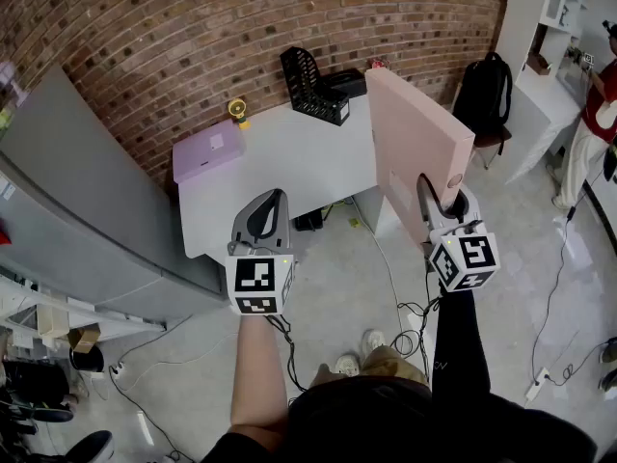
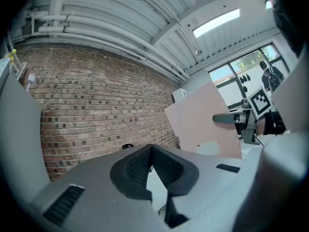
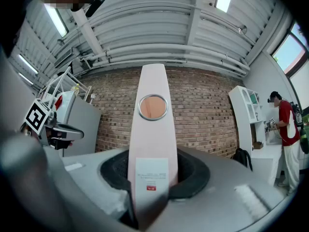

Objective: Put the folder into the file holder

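Observation:
A large pink folder [image 1: 415,148] stands upright off the table's right end, with my right gripper [image 1: 443,201] shut on its spine. In the right gripper view the spine [image 3: 152,129], with its round finger hole and a white label, rises between the jaws of the right gripper [image 3: 152,170]. The black mesh file holder [image 1: 313,85] stands at the far edge of the white table [image 1: 289,177], well apart from the folder. My left gripper [image 1: 270,205] hovers over the table's front edge, shut and empty. In the left gripper view the left gripper [image 2: 149,151] points at the brick wall, with the folder [image 2: 203,124] at the right.
A flat purple case [image 1: 207,152] lies on the table's left end, with a small yellow object [image 1: 237,112] behind it. A black box [image 1: 344,83] sits beside the file holder. A black backpack [image 1: 485,93] rests on a chair at the right. A person [image 1: 596,128] stands at far right. Cables lie on the floor.

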`<state>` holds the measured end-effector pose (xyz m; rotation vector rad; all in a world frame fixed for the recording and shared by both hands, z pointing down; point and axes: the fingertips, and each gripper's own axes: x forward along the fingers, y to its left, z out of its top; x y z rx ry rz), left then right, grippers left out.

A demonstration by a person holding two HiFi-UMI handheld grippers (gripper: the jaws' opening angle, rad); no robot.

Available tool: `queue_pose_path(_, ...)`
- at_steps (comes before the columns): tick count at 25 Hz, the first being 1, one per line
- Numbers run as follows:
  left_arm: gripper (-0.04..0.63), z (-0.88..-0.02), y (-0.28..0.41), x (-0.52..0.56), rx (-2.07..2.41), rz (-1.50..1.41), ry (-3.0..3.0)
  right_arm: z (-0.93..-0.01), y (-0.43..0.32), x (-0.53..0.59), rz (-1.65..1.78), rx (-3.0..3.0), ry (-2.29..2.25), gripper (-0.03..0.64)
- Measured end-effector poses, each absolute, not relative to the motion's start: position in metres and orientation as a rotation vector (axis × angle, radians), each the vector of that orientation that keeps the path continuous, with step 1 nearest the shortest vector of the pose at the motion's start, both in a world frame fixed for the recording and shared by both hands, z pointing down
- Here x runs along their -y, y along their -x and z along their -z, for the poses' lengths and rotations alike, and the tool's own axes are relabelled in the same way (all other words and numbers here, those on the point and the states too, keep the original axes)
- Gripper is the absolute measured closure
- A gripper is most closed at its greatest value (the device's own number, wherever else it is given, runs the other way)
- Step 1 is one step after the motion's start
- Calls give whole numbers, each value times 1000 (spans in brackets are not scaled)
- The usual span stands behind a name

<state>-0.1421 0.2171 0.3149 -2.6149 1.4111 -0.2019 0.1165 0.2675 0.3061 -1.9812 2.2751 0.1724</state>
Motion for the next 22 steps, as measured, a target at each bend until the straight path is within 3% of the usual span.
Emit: queue_pose_path(22, 588, -312, 74, -101, -1452, 237, 2584, -298, -178, -136, -166, -2291, 1890, 472)
